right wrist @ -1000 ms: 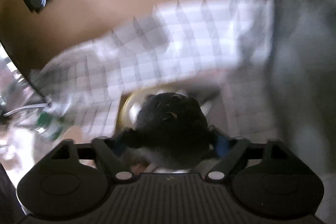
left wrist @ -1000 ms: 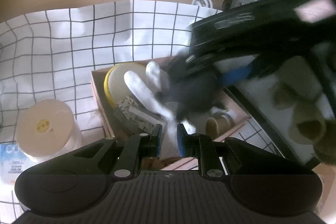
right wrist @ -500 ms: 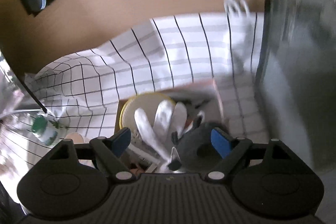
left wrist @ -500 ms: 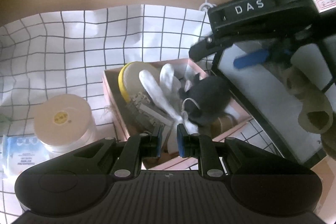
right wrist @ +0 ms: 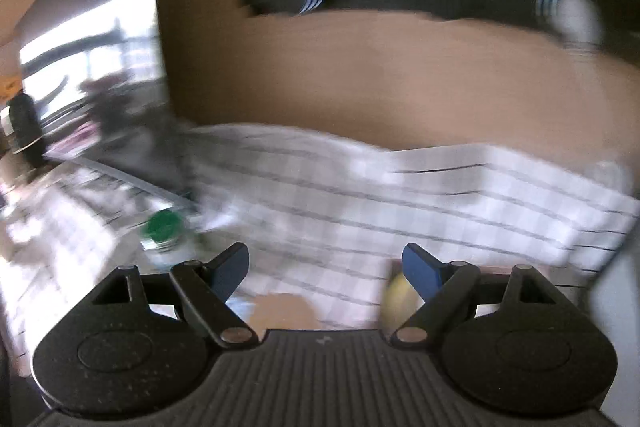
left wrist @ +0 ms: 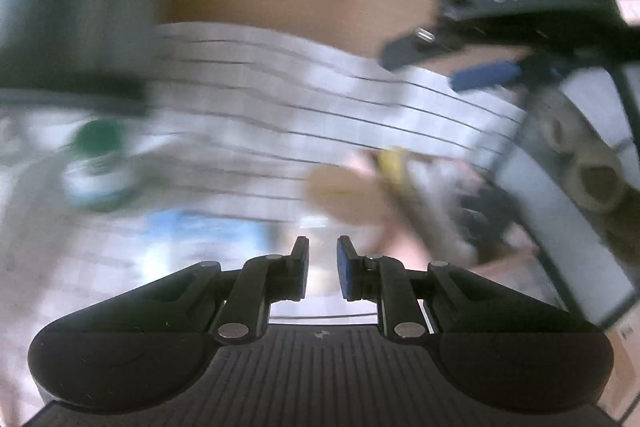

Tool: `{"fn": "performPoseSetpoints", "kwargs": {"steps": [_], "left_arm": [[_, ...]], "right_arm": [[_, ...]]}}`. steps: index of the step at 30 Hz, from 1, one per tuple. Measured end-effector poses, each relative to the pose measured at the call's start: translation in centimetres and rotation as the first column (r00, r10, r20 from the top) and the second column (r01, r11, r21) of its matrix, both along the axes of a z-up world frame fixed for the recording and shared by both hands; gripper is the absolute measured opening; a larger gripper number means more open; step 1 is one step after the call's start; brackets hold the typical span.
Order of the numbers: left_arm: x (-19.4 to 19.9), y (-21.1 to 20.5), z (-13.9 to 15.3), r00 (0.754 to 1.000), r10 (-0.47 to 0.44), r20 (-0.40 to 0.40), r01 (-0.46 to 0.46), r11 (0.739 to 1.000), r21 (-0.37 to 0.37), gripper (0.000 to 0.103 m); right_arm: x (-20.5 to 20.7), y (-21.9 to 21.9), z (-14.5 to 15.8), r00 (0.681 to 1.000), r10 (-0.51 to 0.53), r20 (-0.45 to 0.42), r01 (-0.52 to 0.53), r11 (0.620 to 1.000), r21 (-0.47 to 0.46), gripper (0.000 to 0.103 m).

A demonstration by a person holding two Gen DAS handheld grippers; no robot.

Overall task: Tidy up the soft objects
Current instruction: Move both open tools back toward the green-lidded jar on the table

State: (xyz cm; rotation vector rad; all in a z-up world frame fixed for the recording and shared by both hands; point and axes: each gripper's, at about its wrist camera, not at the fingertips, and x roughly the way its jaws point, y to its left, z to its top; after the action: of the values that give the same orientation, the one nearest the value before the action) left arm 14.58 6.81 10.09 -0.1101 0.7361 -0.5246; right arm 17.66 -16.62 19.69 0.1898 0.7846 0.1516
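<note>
Both views are blurred by motion. In the left wrist view the pink box (left wrist: 516,243) sits at the right with the black plush toy (left wrist: 484,211) and a yellow round thing (left wrist: 394,163) in it. My left gripper (left wrist: 322,267) is nearly shut with a narrow gap and holds nothing, over the checked cloth (left wrist: 280,99). My right gripper (right wrist: 325,267) is wide open and empty above the cloth (right wrist: 400,187); it also shows at the upper right of the left wrist view (left wrist: 484,75). The yellow thing (right wrist: 394,297) shows low by its right finger.
A green-capped bottle (left wrist: 98,159) lies at the left, also in the right wrist view (right wrist: 164,231). A tan tape roll (left wrist: 344,195) stands beside the box. A blue packet (left wrist: 200,231) lies near. A dark tray (left wrist: 568,219) with beige rolled items (left wrist: 592,179) is at the right.
Both grippers have swung left, away from the pink box. The black plush, let go by the right gripper a moment before, stays in the box. The right gripper stays open.
</note>
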Motion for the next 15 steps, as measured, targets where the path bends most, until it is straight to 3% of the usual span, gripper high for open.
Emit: {"fn": "performPoseSetpoints", "kwargs": {"steps": [4, 8, 10, 13, 15], "left_arm": [[1.5, 6.1, -0.1, 0.986, 0.167, -0.006, -0.166, 0.986, 0.021, 0.019], [2.4, 11.4, 0.7, 0.962, 0.273, 0.028, -0.274, 0.961, 0.028, 0.019], [2.9, 13.7, 1.0, 0.948, 0.316, 0.043, -0.318, 0.948, 0.027, 0.019], [2.8, 16.8, 0.8, 0.928, 0.369, 0.046, -0.370, 0.929, 0.015, 0.019], [2.4, 18.3, 0.2, 0.920, 0.391, 0.035, -0.391, 0.920, 0.003, 0.019]], "right_arm": [[3.5, 5.7, -0.8, 0.993, 0.092, -0.078, -0.089, 0.995, 0.040, 0.082], [7.2, 11.6, -1.1, 0.972, 0.179, -0.156, -0.169, 0.983, 0.072, 0.074], [9.3, 14.1, -1.5, 0.952, 0.222, -0.209, -0.212, 0.975, 0.072, 0.058], [11.7, 17.9, -2.2, 0.898, 0.322, -0.300, -0.338, 0.941, -0.002, 0.040], [12.2, 19.8, -2.6, 0.863, 0.398, -0.312, -0.459, 0.876, -0.151, 0.038]]}}
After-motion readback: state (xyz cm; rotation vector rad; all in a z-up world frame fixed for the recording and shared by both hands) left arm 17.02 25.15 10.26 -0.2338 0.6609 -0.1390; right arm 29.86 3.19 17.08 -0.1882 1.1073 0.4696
